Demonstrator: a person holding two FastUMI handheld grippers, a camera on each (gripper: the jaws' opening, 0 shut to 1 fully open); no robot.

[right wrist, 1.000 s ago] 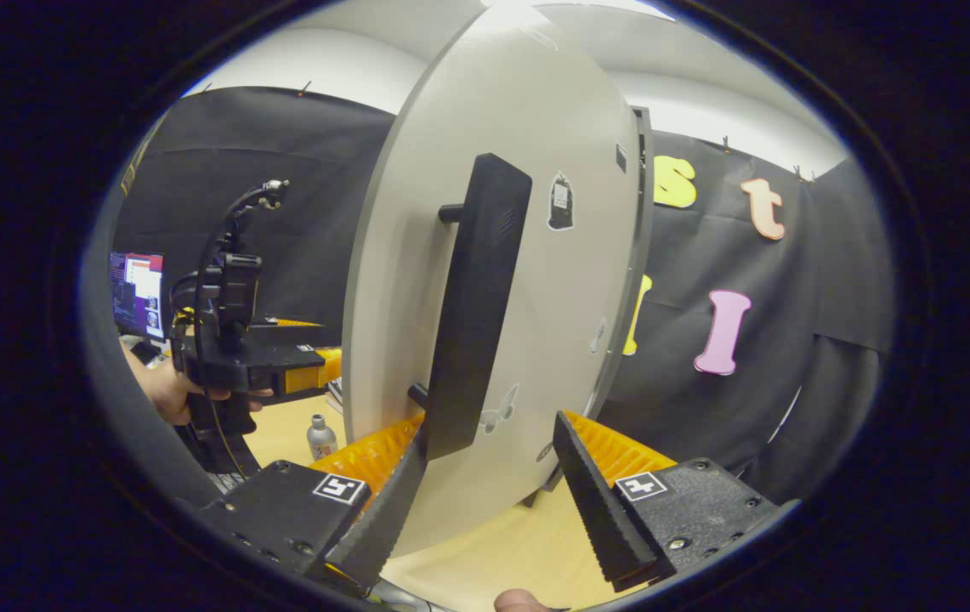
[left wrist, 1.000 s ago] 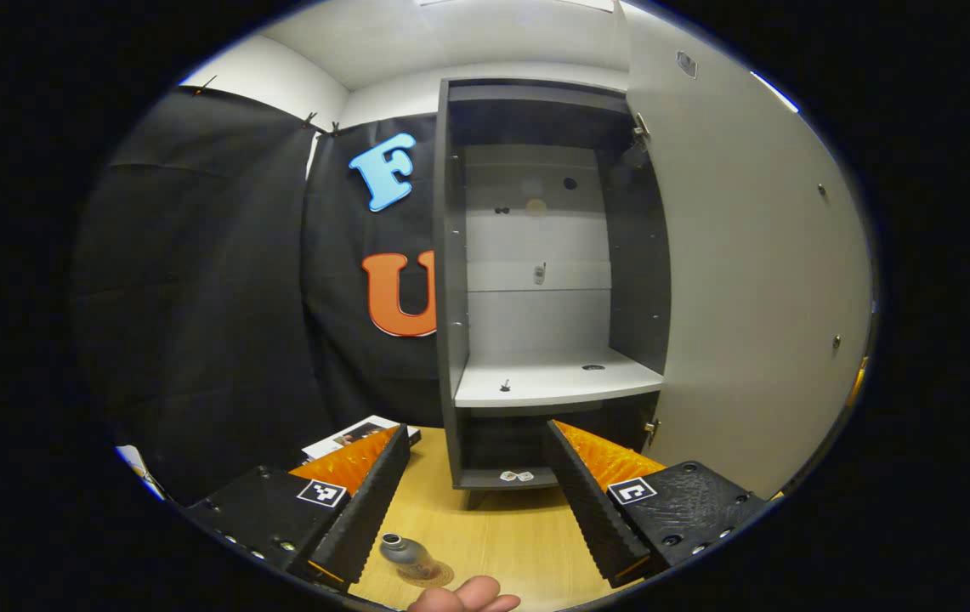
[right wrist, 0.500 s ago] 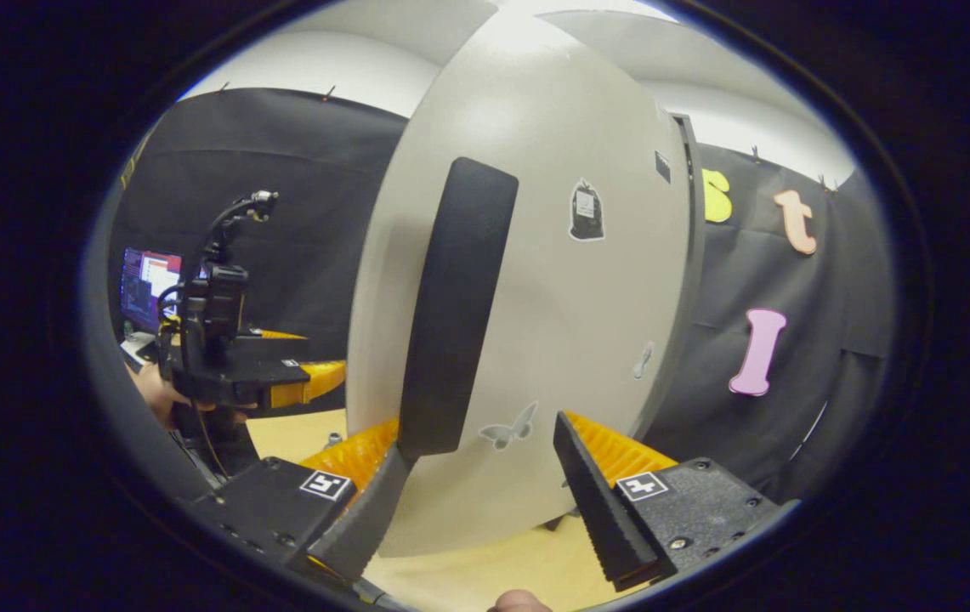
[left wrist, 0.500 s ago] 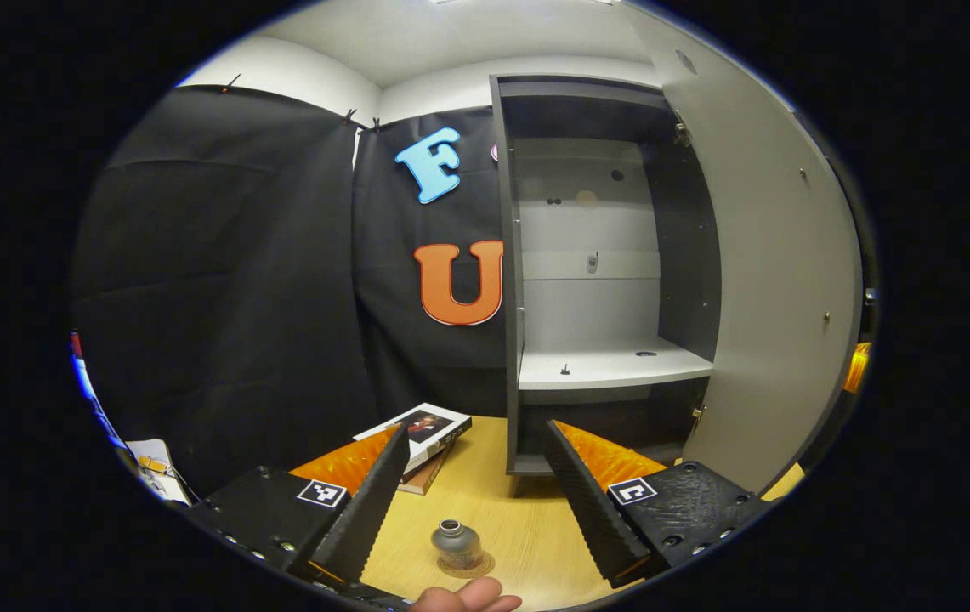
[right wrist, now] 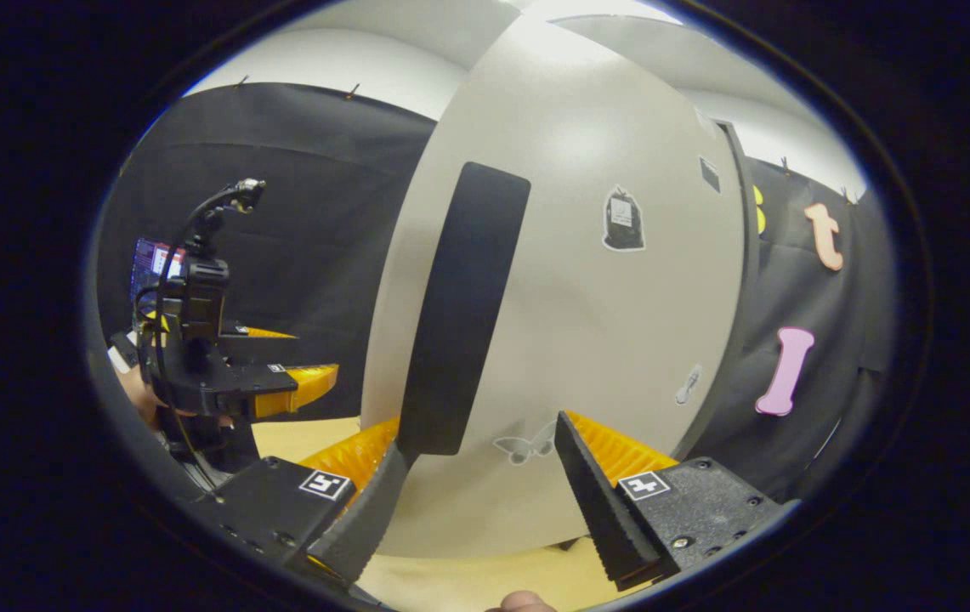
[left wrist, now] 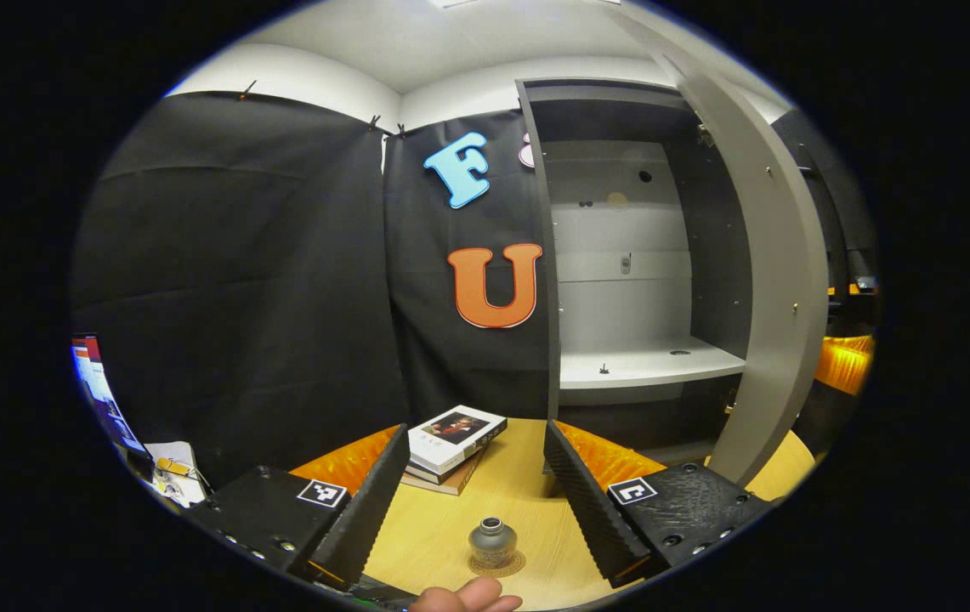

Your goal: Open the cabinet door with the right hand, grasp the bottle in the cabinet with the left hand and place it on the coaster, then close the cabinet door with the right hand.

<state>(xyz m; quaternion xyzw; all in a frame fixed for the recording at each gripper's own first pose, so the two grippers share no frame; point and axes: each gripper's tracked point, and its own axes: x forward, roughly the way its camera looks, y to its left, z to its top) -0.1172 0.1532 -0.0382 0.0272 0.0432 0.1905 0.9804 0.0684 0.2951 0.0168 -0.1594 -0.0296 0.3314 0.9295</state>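
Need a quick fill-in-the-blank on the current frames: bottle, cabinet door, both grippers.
1. The bottle stands on the ______ on the table.
2. The cabinet door is partly ______.
3. The left gripper is open and holds ______.
4. The right gripper is open, facing the door's dark ______.

Missing words: coaster; open; nothing; handle

Cabinet door [right wrist: 587, 340] swung further shut; left gripper [left wrist: 472, 510] backed off.

Stacked books [left wrist: 453, 436] on wood table [left wrist: 527, 501], monitor [left wrist: 98, 387] left.
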